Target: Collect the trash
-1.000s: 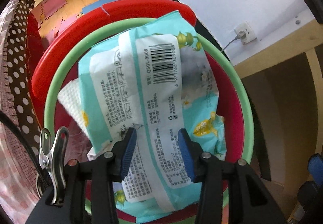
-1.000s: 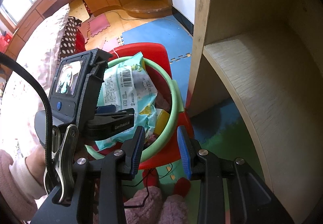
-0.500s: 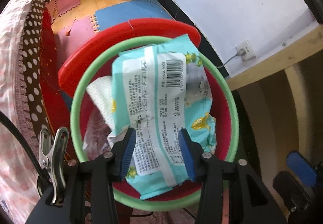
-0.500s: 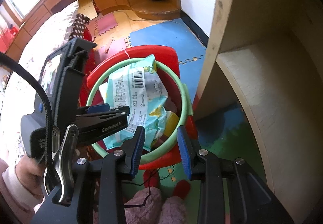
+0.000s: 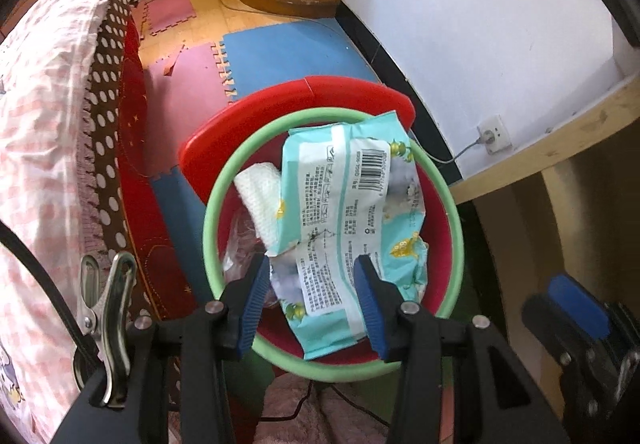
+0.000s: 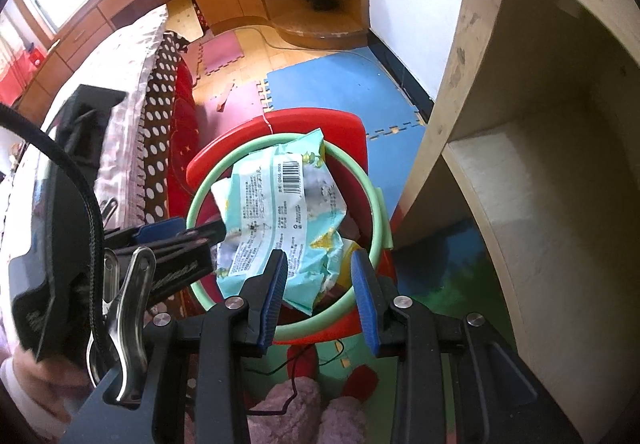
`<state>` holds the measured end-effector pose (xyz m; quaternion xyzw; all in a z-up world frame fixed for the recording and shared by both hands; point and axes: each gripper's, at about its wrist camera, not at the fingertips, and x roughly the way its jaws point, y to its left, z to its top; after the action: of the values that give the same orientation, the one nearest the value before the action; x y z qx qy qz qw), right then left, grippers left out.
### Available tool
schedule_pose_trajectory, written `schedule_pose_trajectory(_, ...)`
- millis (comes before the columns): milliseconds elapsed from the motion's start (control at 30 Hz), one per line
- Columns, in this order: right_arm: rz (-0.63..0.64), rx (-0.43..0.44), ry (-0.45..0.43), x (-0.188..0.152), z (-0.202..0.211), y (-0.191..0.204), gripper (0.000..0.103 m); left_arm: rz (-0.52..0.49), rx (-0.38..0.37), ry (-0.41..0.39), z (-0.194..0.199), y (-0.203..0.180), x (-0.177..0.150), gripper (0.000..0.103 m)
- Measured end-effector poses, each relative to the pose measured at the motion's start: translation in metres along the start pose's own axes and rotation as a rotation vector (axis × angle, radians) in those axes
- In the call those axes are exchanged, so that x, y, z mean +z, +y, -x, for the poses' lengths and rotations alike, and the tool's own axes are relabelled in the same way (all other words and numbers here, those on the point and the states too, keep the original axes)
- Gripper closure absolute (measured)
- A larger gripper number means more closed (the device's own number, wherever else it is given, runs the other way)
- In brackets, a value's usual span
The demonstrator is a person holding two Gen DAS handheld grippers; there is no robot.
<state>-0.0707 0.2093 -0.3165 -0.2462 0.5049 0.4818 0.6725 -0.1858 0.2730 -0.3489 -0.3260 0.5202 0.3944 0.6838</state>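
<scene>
L wrist: left gripper (image 5: 313, 300) open, empty, above bin (image 5: 218, 212); wrapper (image 5: 344, 220) lies inside on top, tissue (image 5: 258, 196) beside.
R wrist: right gripper (image 6: 320, 294) open, empty, over bin's near rim. Wrapper binned; other trash not visible.

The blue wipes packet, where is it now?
The wipes packet lies in the red bin with the green rim, beside a white tissue, in both views.

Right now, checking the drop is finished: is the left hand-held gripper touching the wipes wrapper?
Cannot tell: both views show left hand-held gripper overlapping wipes wrapper; depth unclear.
</scene>
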Motion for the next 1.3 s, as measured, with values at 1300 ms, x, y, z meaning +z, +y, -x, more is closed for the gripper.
schedule_pose_trajectory(1300, 0.064, -0.004, 0.025, 0.004, -0.030, 0.010, 0.068, 0.080, 0.082, -0.052, 0.029, 0.004, -0.008, 0.058)
